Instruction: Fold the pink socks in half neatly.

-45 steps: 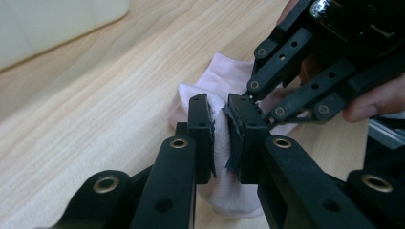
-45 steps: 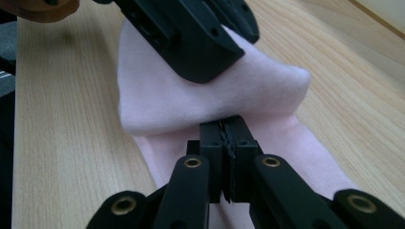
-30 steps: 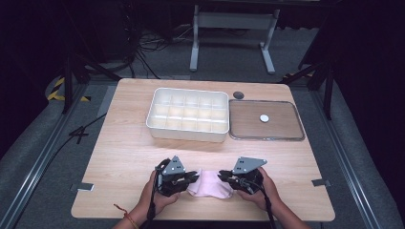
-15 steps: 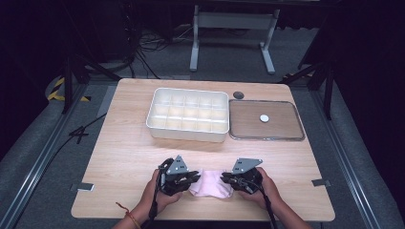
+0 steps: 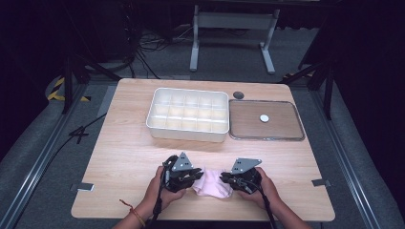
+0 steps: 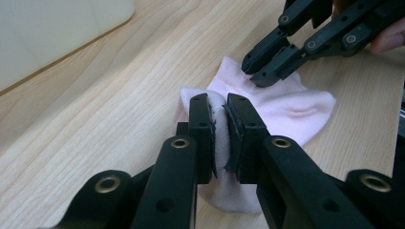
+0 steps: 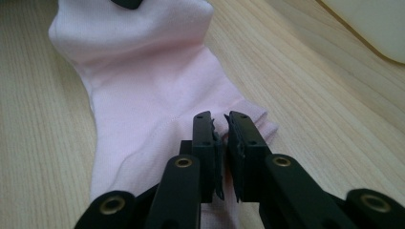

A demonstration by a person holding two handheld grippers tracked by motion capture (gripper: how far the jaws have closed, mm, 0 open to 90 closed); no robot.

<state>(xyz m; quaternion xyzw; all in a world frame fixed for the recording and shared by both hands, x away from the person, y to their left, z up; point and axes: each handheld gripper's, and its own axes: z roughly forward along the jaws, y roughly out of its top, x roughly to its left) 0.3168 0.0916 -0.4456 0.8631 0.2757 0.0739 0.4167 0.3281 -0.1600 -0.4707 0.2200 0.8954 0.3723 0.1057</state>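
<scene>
A small pink sock point(image 5: 210, 186) lies on the wooden table point(image 5: 124, 157) near the front edge, between both hands. My left gripper point(image 5: 197, 176) is shut on the sock's left end; in the left gripper view the fabric point(image 6: 286, 107) is squeezed between the pads at my left gripper point(image 6: 218, 119). My right gripper point(image 5: 223, 180) is shut on the right end. In the right gripper view the sock point(image 7: 143, 90) stretches away from my right gripper point(image 7: 220, 126), which pinches its edge. The left gripper view also shows my right gripper point(image 6: 260, 76) biting the sock's far side.
A white compartment tray point(image 5: 186, 135) stands at the middle back of the table. To its right lies a clear flat tray point(image 5: 296, 121) with a small white disc point(image 5: 264, 118). A dark round spot point(image 5: 238, 95) sits behind them. Bare wood lies between the tray and the hands.
</scene>
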